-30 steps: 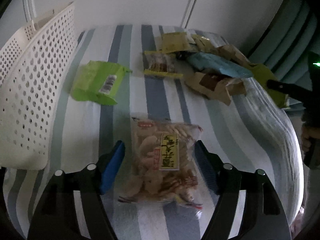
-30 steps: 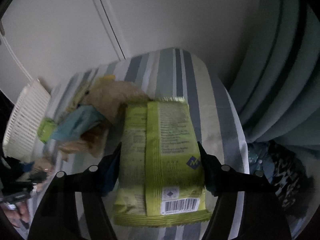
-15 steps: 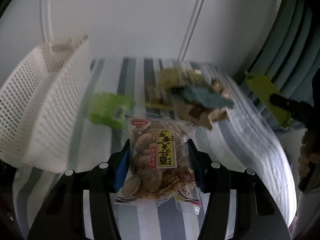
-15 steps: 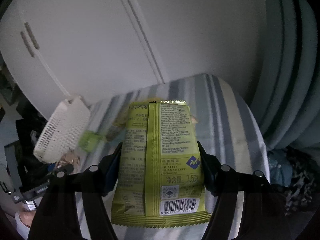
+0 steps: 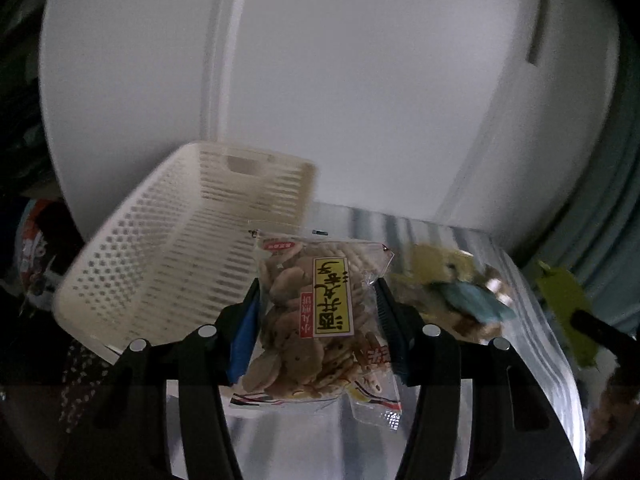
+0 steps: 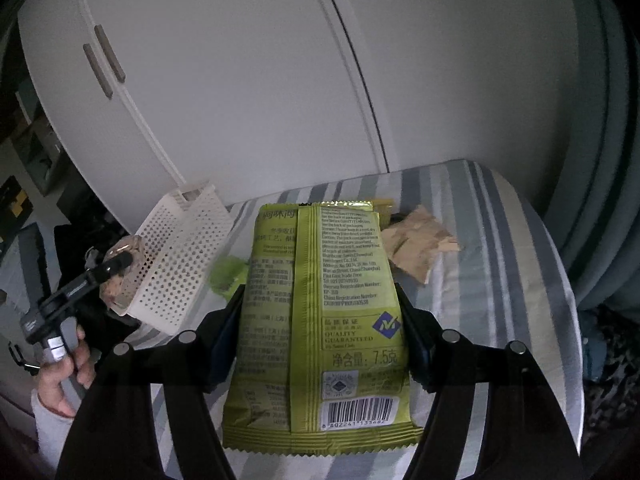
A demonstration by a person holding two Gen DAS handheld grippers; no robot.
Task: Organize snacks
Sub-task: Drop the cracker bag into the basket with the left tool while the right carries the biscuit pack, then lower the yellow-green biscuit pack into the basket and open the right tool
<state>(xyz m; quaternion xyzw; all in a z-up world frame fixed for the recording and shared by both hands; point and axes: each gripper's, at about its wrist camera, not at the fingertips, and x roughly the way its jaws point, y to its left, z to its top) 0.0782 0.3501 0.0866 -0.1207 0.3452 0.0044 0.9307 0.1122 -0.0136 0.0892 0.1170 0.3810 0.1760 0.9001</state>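
Both packets have risen off the striped cloth (image 6: 500, 248) since a second ago, and the left gripper (image 5: 318, 312) has swung toward the white basket (image 5: 168, 264). Its jaws pinch the cracker bag (image 5: 316, 320) beside the basket, blurring the snack pile (image 5: 452, 288) at right. The right gripper (image 6: 320, 328) clamps the green packet (image 6: 320, 320), which hides most of the pile behind it.

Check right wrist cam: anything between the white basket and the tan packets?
Yes: the green packet held in the right gripper hides most of that stretch between basket and tan packets.
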